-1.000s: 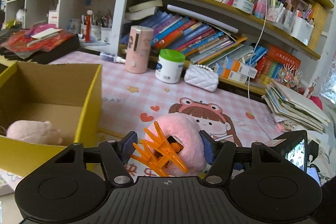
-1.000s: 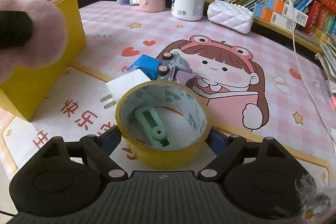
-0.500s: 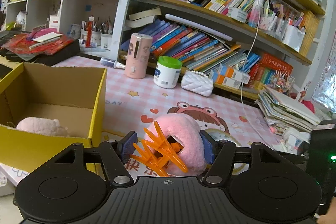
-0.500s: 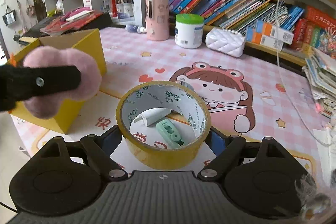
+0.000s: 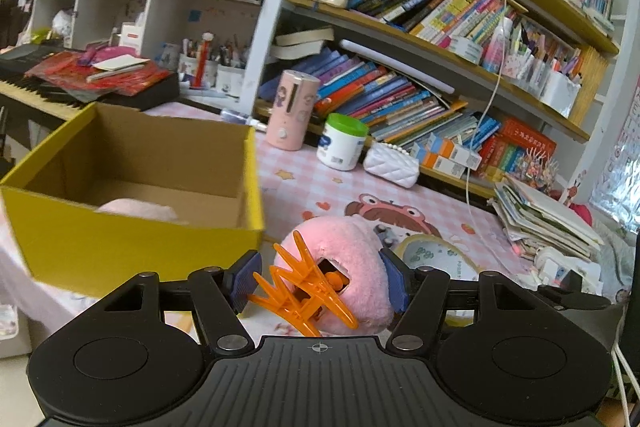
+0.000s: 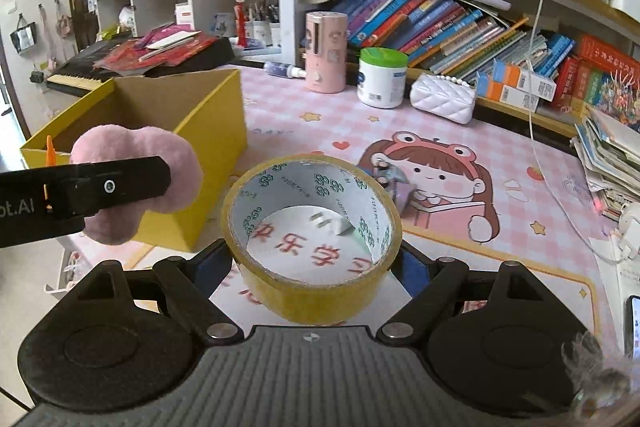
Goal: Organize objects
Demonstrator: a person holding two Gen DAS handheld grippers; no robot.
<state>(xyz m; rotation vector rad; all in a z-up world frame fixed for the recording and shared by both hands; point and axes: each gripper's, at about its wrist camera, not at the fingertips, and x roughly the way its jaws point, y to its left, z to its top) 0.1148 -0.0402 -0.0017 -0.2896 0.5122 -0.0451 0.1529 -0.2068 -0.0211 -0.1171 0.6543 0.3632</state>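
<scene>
Two grippers are carrying loads above the pink desk mat (image 6: 520,259). The left gripper (image 5: 320,283) is clamping a pink plush hair claw (image 5: 340,279) with orange teeth; the right gripper (image 6: 312,255) is squeezing a yellow tape roll (image 6: 312,239), its axis running forward (hollow toward the camera). The yellow cardboard box (image 5: 132,203) is lying to the far left of both, its open top unobstructed and a pink plush item (image 5: 140,213) already resting inside. The left gripper is sitting nearer, just right of the box's right wall; that wall's rim needs clearing.
</scene>
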